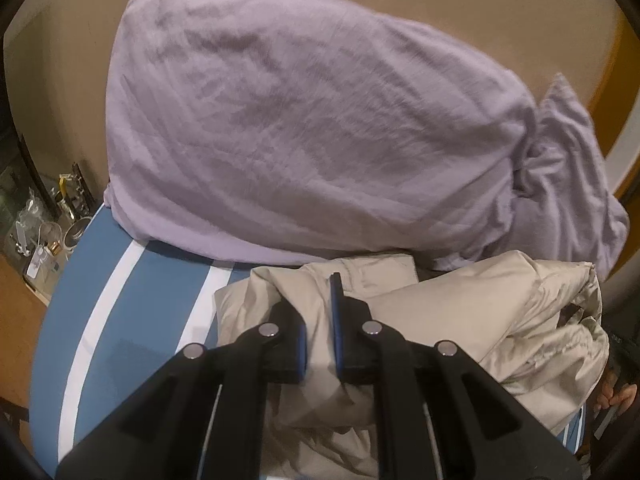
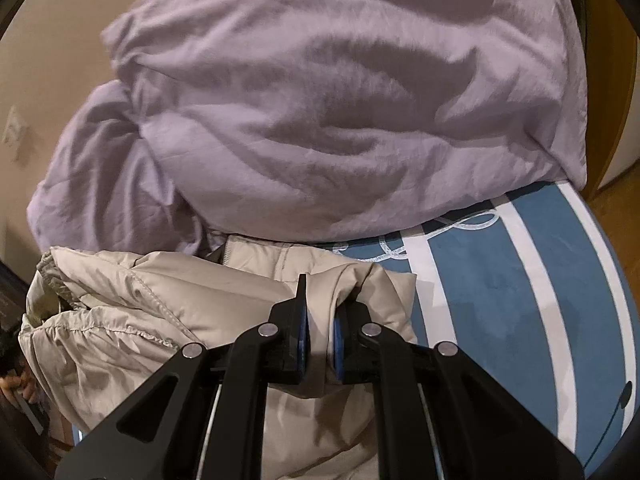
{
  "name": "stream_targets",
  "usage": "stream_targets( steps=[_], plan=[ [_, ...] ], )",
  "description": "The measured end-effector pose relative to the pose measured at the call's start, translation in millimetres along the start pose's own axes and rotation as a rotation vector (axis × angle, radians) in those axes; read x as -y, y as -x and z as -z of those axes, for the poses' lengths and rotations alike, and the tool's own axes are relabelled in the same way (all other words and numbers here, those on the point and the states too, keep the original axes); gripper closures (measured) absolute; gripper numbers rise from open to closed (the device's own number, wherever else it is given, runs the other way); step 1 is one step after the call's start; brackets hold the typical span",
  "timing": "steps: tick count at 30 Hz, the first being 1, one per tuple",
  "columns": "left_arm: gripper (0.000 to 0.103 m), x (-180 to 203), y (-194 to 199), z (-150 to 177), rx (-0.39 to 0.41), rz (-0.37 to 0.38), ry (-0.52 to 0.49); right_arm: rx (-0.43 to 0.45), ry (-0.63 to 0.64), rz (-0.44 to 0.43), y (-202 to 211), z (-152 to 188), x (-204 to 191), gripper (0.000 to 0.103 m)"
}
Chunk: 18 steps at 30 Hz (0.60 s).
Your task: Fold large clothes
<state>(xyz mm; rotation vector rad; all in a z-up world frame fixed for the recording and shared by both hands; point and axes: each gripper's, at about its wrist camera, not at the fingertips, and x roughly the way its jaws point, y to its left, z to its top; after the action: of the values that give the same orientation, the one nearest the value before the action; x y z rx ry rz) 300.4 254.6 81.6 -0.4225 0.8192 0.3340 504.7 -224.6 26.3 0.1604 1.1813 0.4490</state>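
Both tongs matter here: in the left wrist view the left tongs pinch a fold of the beige jacket, which lies bunched just ahead, only partly folded. In the right wrist view the right tongs clamp the same jacket, its long axis seemingly running crosswise to the tongs, toward their left, on the blue striped bed.

Both views lit warm & fairly dim, indoor light from above. Soft shadows pool in folds of the lilac duvet; a dark shadow band sits under its near edge on the blue striped bedsheet. No glare. Slight motion blur, esp. far duvet texture. Strong fisheye bending w/ black vignette at corners. Near gripper bodies soft, out of focus.
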Motion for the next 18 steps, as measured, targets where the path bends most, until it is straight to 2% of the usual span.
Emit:
stream_targets(
  steps=[10,18],
  plan=[
    [0.088,-12.5,-64.8,-8.6,-0.101,-0.055,0.048,-0.096,-0.098,0.039,-65.1,-9.3,11.6,0.093],
    [0.080,-21.2,-99.3,-10.7,-0.169,-0.054,0.099,-0.159,-0.171,0.025,-87.7,-11.6,22.0,0.087]
  ],
)
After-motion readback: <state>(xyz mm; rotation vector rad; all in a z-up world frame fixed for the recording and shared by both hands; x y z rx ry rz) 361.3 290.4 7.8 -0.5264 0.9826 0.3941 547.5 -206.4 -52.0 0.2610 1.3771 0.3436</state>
